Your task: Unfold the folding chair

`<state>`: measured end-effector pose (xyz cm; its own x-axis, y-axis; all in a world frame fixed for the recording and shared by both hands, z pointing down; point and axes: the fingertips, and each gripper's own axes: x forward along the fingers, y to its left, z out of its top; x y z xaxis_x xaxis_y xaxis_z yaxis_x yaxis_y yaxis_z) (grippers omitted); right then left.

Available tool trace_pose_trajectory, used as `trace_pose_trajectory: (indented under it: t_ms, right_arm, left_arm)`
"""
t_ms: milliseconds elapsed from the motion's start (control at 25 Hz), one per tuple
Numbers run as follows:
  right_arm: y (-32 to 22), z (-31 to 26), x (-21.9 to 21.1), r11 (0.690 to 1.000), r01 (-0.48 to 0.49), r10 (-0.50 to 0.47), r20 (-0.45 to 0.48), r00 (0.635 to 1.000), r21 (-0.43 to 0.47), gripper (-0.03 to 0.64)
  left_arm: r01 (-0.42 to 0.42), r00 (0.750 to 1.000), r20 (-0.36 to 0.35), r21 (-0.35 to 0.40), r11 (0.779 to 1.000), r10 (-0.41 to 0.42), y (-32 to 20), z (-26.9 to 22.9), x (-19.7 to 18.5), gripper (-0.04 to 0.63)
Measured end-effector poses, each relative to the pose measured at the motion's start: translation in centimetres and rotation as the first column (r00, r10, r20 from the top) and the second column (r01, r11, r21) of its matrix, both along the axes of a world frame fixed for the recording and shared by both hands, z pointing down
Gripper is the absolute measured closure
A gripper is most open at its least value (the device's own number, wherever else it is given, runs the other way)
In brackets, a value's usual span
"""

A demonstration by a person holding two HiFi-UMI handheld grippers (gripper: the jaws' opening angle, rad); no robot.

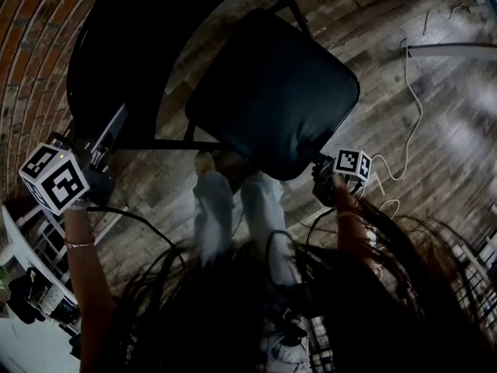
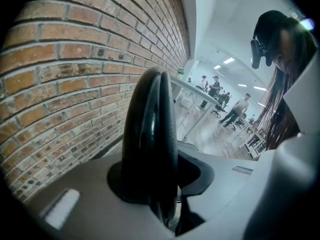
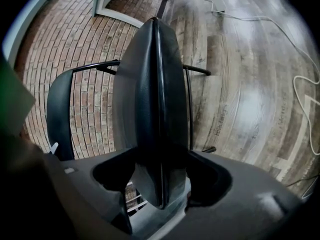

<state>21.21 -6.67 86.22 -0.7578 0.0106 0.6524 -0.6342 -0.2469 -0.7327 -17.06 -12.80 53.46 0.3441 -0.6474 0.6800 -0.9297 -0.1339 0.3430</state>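
- Black padded folding chair (image 1: 272, 92): standing on the wood-plank floor (image 1: 404, 208), just ahead of both grippers.
- Left gripper (image 1: 115, 130): pinching the backrest (image 1: 116, 45) edge.
- Right gripper (image 1: 320, 171): pinching the seat (image 1: 299, 127) corner.
- Left gripper view alone is showing a bright office behind the red brick wall (image 2: 60, 84); right gripper view alone is showing a thin chair leg (image 3: 190, 109).

Person: long dark hair (image 2: 282, 114) worn loose, pale trousers (image 1: 264, 204), a thin bracelet (image 1: 79, 245) on the left wrist, and a dark headset (image 2: 259, 51) strapped over the head. Left tool (image 2: 159, 84) and right tool (image 3: 156, 34): grey moulded bodies with black rounded jaws, each carrying a white cube printed with black square markers, left cube (image 1: 54, 179) and right cube (image 1: 352, 164). Black cable (image 1: 132, 212) runs off below the left cube.
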Motion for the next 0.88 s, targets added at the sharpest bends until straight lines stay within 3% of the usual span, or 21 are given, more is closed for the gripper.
trace_pose_trajectory:
  t_ms: [880]
  right_arm:
    - [0.83, 0.39, -0.09, 0.998, 0.062, -0.062, 0.009, 0.998, -0.026, 0.302]
  left_arm:
    - [0.016, 1.0, 0.003, -0.016, 1.0, -0.015, 0.4, 0.68, -0.72, 0.474]
